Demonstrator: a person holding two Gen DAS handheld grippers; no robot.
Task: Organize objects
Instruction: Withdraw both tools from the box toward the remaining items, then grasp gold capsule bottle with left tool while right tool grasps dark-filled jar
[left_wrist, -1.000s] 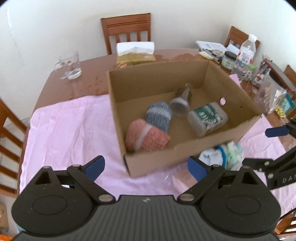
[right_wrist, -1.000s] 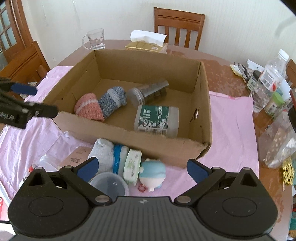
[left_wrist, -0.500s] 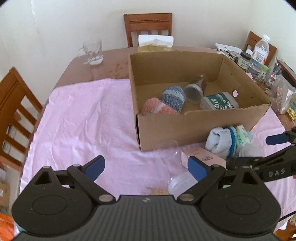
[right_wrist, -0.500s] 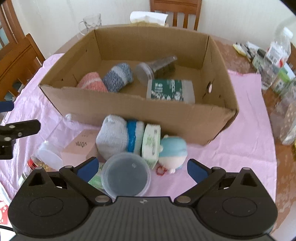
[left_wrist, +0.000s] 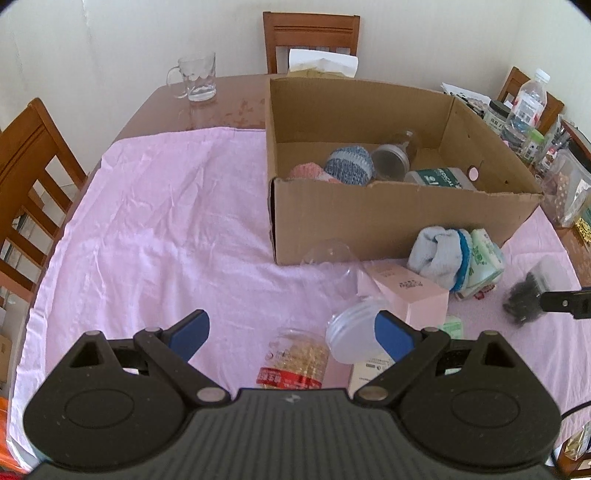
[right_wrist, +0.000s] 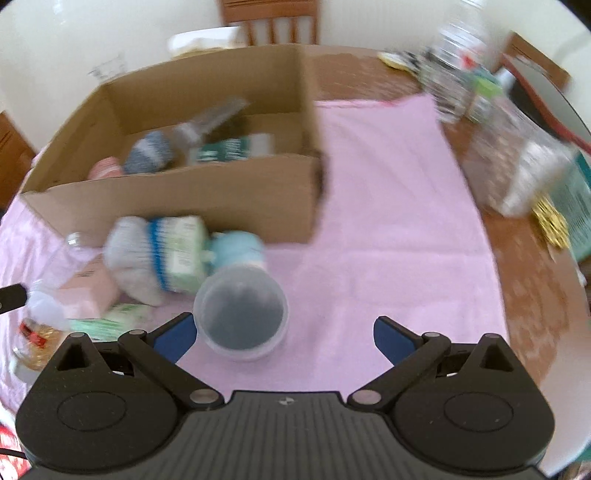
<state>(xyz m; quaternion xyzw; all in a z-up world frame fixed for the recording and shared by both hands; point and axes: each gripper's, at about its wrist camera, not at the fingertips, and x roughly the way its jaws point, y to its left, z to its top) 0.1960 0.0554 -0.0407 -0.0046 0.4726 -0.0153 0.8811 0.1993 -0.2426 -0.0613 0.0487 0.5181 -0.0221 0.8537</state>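
- The left gripper hangs over the pink cloth with its jaws spread wide and nothing between them.
- Just ahead of its right finger lies a clear jar with a red label on its side, and beside that a white screw lid.
- The right gripper is also spread wide — a round plastic tub sits upright just inside its left finger, not pinched.
- The right wrist view is blurred, so finer detail there cannot be made out.
- The cardboard box stands on the cloth; inside it lie a pink sock roll, a blue-grey sock roll, a clear jar and a green-labelled pack.
- Against the box's near wall — outside it — sit a pale blue sock bundle, a tissue pack and a pink carton.
- A glass mug stands on the bare table well behind.
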